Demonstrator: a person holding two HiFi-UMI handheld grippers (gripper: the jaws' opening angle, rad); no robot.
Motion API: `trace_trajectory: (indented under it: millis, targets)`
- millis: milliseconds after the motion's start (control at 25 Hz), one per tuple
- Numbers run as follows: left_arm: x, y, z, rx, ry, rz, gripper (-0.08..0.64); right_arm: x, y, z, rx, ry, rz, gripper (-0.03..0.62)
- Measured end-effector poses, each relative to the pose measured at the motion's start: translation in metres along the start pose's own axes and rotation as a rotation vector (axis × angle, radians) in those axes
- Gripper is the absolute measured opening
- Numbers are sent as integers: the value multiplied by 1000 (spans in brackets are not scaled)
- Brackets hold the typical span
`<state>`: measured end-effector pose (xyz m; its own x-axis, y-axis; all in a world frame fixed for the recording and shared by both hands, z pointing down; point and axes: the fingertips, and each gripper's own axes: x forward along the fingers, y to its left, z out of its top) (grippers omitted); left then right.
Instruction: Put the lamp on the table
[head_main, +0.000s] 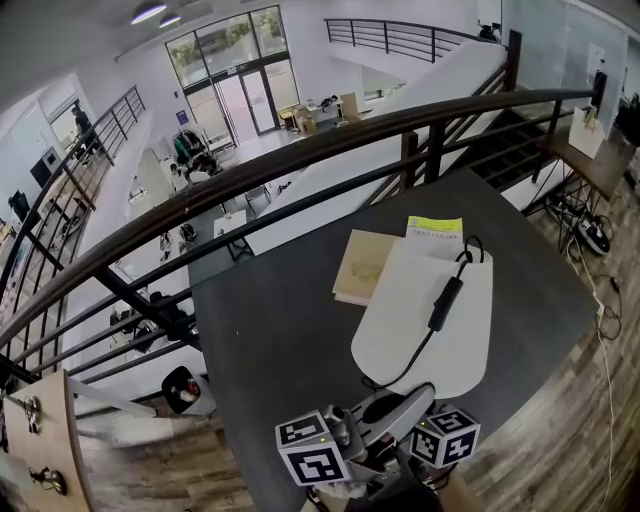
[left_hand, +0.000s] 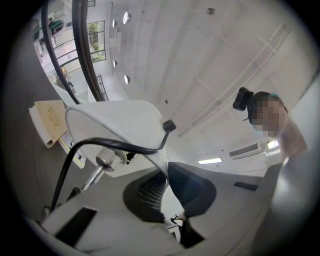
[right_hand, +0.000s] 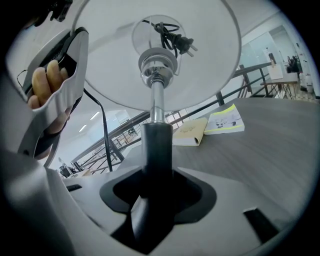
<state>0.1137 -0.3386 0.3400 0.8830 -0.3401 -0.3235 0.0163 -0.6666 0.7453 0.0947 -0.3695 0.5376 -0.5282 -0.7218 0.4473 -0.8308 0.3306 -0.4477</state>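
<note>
In the head view, the lamp (head_main: 425, 310) is held in the air over the dark table (head_main: 270, 330) with its white shade (head_main: 395, 335) turned up toward the camera. The black cord (head_main: 445, 300) and its switch are draped across the top of the shade, probably so nothing dangles or snags during the carry. The base is hidden, so I cannot tell whether it has met the tabletop, though the lamp does not look set down yet. A tan notebook (head_main: 362, 266) and a booklet (head_main: 434, 236) with a yellow band lie at the far side of the table, just beyond the shade, and there is bare surface nearer for the lamp. In the left gripper view, the left gripper (left_hand: 167, 187) has its jaws nearly together, pinching the thin rim of the shade. That hold seems meant to steady the wide top and stop it swinging, not to bear weight. The chrome part of the stem (left_hand: 97, 169) runs off to the lower left. In the right gripper view, the right gripper (right_hand: 157, 195) has its jaws spread wide and clamped on the thick dark part of the stem below the chrome, so this hand likely carries the load. The underside of the shade fills the view above, and the plug (right_hand: 180, 42) shows through its top opening. The lamp will need lowering upright, short of the books.
</note>
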Motion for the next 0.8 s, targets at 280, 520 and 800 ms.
trace_trajectory:
  millis: [280, 520, 800]
  targets:
    - [0, 18, 6, -12, 1, -1, 37, 13, -8, -2, -6, 15, -12, 195]
    - [9, 38, 4, -26, 11, 6, 37, 27, -25, -1, -5, 19, -26, 195]
    - [12, 57, 4, -39, 19, 22, 37, 46, -39, 0, -18, 38, -39, 195]
